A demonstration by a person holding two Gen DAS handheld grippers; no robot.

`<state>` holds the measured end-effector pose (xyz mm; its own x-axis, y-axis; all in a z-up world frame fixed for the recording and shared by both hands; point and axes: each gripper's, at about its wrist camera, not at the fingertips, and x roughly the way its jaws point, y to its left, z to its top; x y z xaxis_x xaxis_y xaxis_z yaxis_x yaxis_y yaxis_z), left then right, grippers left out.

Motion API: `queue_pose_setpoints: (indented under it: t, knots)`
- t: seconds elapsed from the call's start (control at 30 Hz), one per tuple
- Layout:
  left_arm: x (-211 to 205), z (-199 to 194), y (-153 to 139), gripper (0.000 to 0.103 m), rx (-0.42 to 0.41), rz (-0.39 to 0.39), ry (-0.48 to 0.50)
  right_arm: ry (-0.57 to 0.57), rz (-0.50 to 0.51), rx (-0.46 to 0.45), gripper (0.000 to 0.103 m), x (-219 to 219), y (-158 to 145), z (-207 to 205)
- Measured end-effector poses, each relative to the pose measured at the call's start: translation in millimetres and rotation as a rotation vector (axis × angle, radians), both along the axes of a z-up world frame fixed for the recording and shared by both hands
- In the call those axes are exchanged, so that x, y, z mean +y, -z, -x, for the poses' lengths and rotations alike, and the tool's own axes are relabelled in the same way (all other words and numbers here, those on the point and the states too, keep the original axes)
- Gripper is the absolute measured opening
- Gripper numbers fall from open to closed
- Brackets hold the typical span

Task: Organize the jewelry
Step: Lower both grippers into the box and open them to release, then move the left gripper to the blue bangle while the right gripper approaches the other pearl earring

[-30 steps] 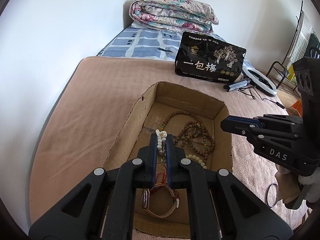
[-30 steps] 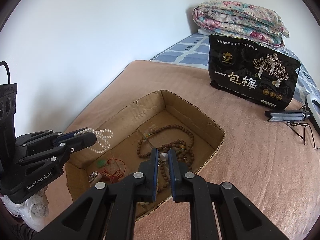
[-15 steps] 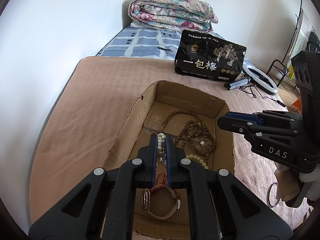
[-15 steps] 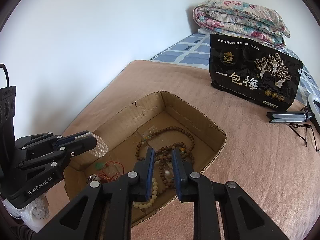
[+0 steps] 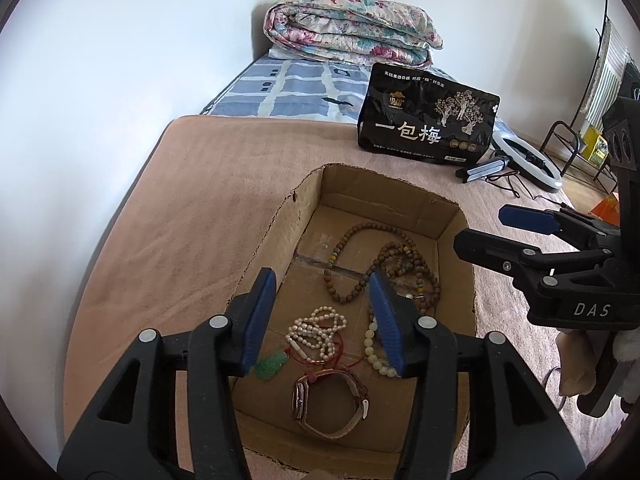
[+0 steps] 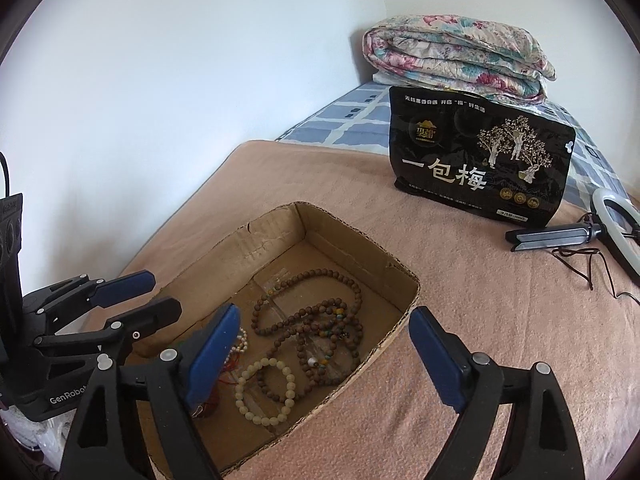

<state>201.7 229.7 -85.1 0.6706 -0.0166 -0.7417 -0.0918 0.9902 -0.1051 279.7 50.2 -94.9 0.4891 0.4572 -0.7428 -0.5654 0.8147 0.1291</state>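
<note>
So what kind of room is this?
Most likely a bedroom. There's a bed with a checked sheet, a folded flowery quilt at its far end, and a box of jewelry sitting on the pink blanket.

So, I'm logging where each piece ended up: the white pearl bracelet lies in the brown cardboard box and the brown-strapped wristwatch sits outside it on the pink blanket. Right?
Not quite. The brown-strapped wristwatch lies inside the brown cardboard box too, near the white pearl bracelet, as the left wrist view shows.
</note>
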Motion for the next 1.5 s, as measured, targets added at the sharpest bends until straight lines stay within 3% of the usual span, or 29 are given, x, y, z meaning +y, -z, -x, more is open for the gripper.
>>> queue_pose_setpoints:
  t: [0.27, 0.7, 0.83, 1.5]
  knots:
    - [-2.5, 1.1, -1.5, 0.054, 0.001, -0.011, 0.000, 0.028, -0.003, -0.005, 0.099, -8.1, -3.4, -0.1]
    - [-16.3, 10.4, -17.3, 0.054, -0.019, -0.020, 0.019, 0.060, -0.020, -0.023, 0.103, -31.1, -18.6, 9.0]
    - [-25.3, 15.9, -24.3, 0.069, -0.042, -0.034, 0.032, 0.068, -0.011, -0.029, 0.103, -41.5, -24.1, 11.9]
    - [-93.0, 35.5, -48.1, 0.071, -0.061, -0.050, 0.160, 0.174, 0.021, -0.056, 0.103, -148.2, -48.6, 28.2]
